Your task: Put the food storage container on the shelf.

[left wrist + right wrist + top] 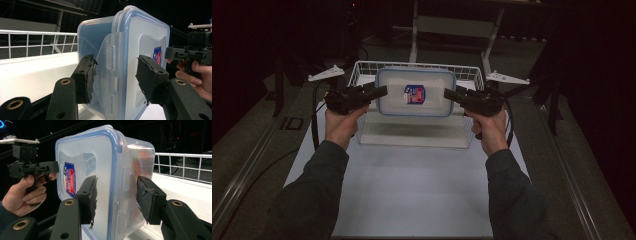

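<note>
A: You hold a clear plastic container (pixel 415 92) with a blue-rimmed lid between your two grippers, raised above the white wire basket (pixel 362 70). Its lid faces you and its red and blue label (pixel 414 94) sits near the middle.

B: And the left gripper (pixel 381 91)?

A: Its jaws stand about half open and clamp the container's left end. In the left gripper view one pad presses the body side and the other the lid (pixel 147 45), with the side latch (pixel 110 75) between them.

B: The right gripper (pixel 450 94)?

A: The same on the opposite end. In the right gripper view its pads (pixel 89 197) pinch the lid and the body, roughly half open. Something orange shows dimly through the container wall.

B: Where is the basket?

A: It stands on the white tabletop (pixel 412 190), just behind and below the container, which hangs clear of its rim.
</note>
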`<state>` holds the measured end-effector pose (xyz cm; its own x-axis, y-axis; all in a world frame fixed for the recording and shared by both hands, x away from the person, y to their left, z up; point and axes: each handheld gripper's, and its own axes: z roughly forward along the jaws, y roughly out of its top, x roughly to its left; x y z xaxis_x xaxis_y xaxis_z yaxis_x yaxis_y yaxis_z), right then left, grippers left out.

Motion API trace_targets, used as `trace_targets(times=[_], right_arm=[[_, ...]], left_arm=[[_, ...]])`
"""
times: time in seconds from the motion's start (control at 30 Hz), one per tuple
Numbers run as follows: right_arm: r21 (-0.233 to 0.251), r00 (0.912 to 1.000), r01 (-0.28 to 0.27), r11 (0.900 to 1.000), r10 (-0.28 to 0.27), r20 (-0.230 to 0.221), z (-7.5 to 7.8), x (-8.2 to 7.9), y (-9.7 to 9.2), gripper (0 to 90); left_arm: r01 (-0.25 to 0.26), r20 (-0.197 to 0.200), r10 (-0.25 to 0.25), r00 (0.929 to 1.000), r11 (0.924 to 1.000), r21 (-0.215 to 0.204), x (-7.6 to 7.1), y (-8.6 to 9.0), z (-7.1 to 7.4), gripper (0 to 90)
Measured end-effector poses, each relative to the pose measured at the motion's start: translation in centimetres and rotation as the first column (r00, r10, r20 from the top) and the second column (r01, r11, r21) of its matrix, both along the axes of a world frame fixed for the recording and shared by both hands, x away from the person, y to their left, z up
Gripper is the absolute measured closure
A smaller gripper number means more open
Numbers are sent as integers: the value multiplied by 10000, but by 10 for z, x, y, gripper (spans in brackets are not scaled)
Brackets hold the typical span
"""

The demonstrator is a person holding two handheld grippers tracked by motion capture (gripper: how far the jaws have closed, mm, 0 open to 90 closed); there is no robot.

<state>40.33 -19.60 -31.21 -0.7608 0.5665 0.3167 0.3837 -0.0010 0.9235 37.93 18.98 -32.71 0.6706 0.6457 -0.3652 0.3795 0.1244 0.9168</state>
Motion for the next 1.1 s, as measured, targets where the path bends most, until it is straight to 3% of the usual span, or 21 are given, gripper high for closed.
trace_targets(times=[0.17, 0.37, 0.57, 0.7, 0.77, 0.8, 0.83, 0.87, 1.0, 1.1], right_arm=[[-163, 9992, 221, 9996, -227, -325, -8, 14, 1, 513], [72, 9973, 455, 9989, -450, -580, -13, 20, 0, 511], [73, 9960, 684, 9976, -679, -573, -12, 22, 2, 508], [-160, 9961, 782, 9968, -787, -387, -11, 24, 4, 501], [-447, 9948, 979, 9942, -990, -240, -9, 25, 6, 502], [-702, 9937, 1093, 9915, -1109, -180, -8, 25, 7, 565], [-1379, 9883, 1497, 9791, -1522, -79, -7, 26, 12, 557], [-1592, 9856, 1653, 9733, -1690, -99, -7, 27, 13, 559], [-1139, 9830, 1727, 9784, -1785, -430, -10, 31, 12, 567], [-1072, 9816, 1790, 9780, -1849, -474, -11, 32, 12, 565]], left_arm=[[-132, -216, 138, 9997, 9995, 278, 13, -3, -5, 490], [-278, -377, 279, 9989, 9996, 15, 20, -4, -7, 489], [-747, -353, 745, 9966, 9972, -48, 23, -6, -8, 483], [-778, -321, 774, 9965, 9969, -99, 26, -7, -9, 482], [-887, -248, 889, 9957, 9960, 79, 27, -9, -7, 483], [-970, -212, 979, 9950, 9944, 409, 27, -13, -5, 486], [-1053, -196, 1065, 9941, 9930, 544, 28, -15, -5, 480], [-1108, -240, 1123, 9934, 9923, 561, 29, -16, -4, 479], [-1089, -427, 1103, 9930, 9935, 333, 34, -14, -5, 478], [-1119, -549, 1127, 9921, 9936, 171, 37, -13, -5, 476]])
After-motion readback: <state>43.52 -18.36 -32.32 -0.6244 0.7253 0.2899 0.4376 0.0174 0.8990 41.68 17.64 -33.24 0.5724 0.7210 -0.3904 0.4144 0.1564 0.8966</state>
